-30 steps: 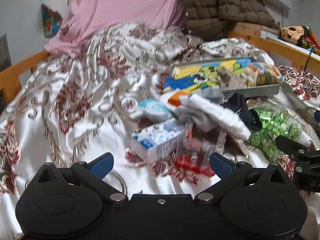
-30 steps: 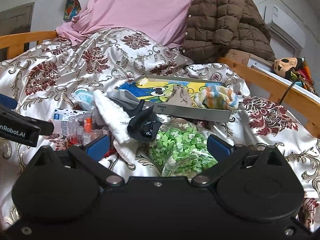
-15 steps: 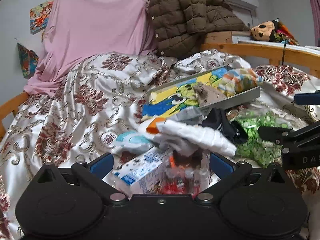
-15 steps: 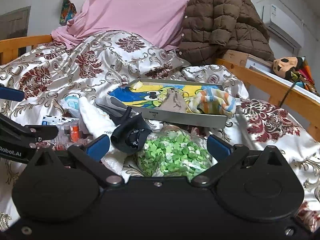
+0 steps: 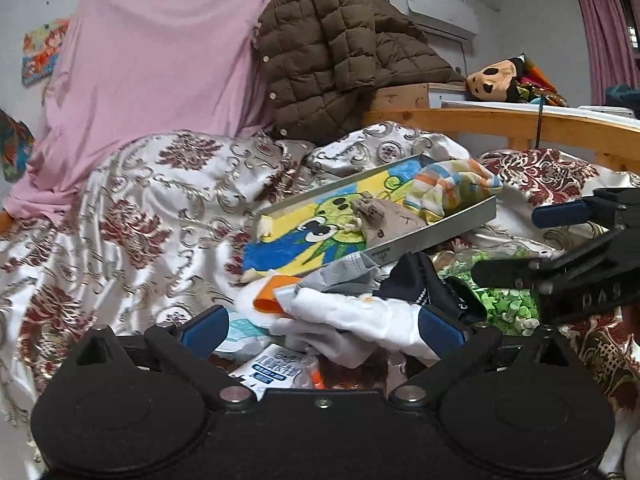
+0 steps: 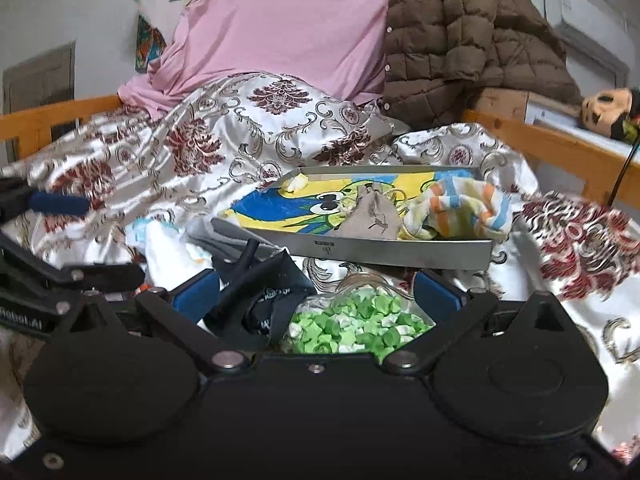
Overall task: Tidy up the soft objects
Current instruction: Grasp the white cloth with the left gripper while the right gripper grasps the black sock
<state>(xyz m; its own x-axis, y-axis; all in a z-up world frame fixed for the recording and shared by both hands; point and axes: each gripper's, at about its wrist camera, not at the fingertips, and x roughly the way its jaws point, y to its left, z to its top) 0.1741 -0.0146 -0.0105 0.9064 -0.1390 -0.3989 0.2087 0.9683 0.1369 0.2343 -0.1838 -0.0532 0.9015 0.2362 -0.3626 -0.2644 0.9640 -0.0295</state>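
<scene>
On the patterned bedspread lies a metal tray (image 5: pixel 432 236) (image 6: pixel 392 248) with a cartoon picture inside. A striped cloth (image 5: pixel 448 188) (image 6: pixel 460 208) and a beige pouch (image 5: pixel 380 220) (image 6: pixel 372 216) lie in it. In front of it is a pile: a white cloth (image 5: pixel 352 320), a grey sock (image 5: pixel 344 274) and a black sock (image 5: pixel 424 284) (image 6: pixel 264 296). My left gripper (image 5: pixel 322 328) (image 6: pixel 114 238) is open, with the white cloth's near end between its fingers. My right gripper (image 6: pixel 316 296) (image 5: pixel 506 242) is open over the black sock and a bag of green paper stars (image 6: pixel 352 320).
A white and blue box (image 5: pixel 272 372) and a pale blue packet (image 5: pixel 240 332) lie under the left gripper. A pink sheet (image 5: pixel 160 68) and a brown quilted jacket (image 5: pixel 340 52) stand at the back. A wooden bed rail (image 5: pixel 520 124) with a plush toy (image 5: pixel 496 80) runs along the right.
Both grippers have moved forward and lower into the pile. The white cloth now lies between the left fingers; the black sock and the green bag sit between the right ones.
</scene>
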